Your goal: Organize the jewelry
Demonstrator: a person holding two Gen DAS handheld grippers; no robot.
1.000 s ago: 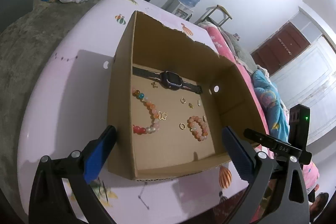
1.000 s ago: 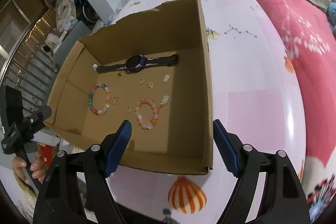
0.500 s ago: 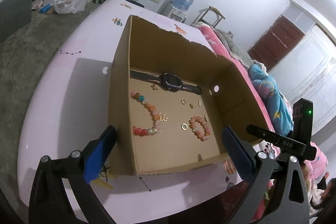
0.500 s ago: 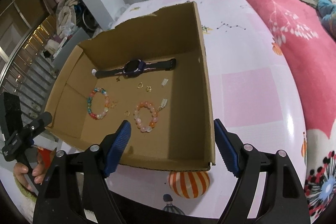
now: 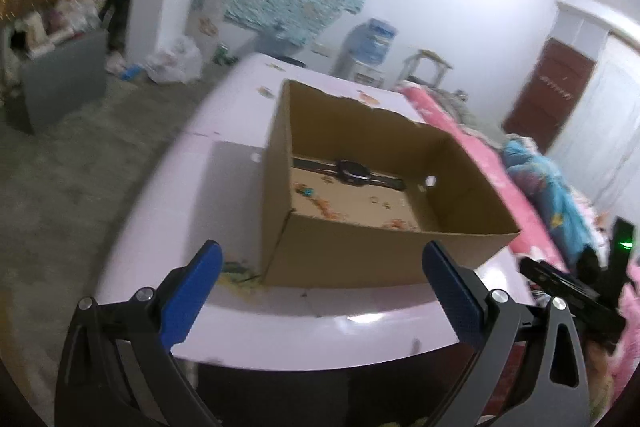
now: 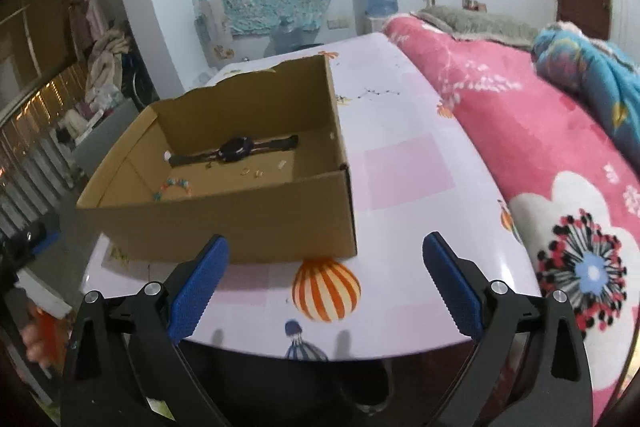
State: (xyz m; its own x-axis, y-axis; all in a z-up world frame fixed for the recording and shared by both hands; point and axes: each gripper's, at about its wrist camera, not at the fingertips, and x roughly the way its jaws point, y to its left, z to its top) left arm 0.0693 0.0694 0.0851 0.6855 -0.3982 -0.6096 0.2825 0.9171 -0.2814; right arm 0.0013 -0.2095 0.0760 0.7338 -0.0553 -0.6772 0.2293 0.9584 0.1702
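Note:
An open cardboard box [image 5: 344, 255] [image 6: 248, 227] stands on the pink table [image 5: 224, 195] [image 6: 416, 155]. Inside lie a dark watch [image 5: 352, 171] [image 6: 236, 149], a multicoloured bead bracelet [image 5: 320, 203] [image 6: 174, 186], an orange bead bracelet [image 5: 398, 225] and small gold earrings [image 6: 251, 171]. The near wall hides much of the floor. My left gripper [image 5: 320, 263] is open and empty, low in front of the box. My right gripper [image 6: 324, 259] is open and empty, before the box's near right corner.
A pink floral quilt [image 6: 560, 167] lies to the right of the table. A grey cabinet [image 5: 64, 83] and white bags [image 5: 176, 61] stand on the floor at the left. A water dispenser [image 5: 370, 47] and a stool [image 5: 426, 65] stand by the far wall.
Both grippers have pulled back and dropped lower, from above the box to the table's near edge. The box's near wall now hides part of the jewelry. Both stay open.

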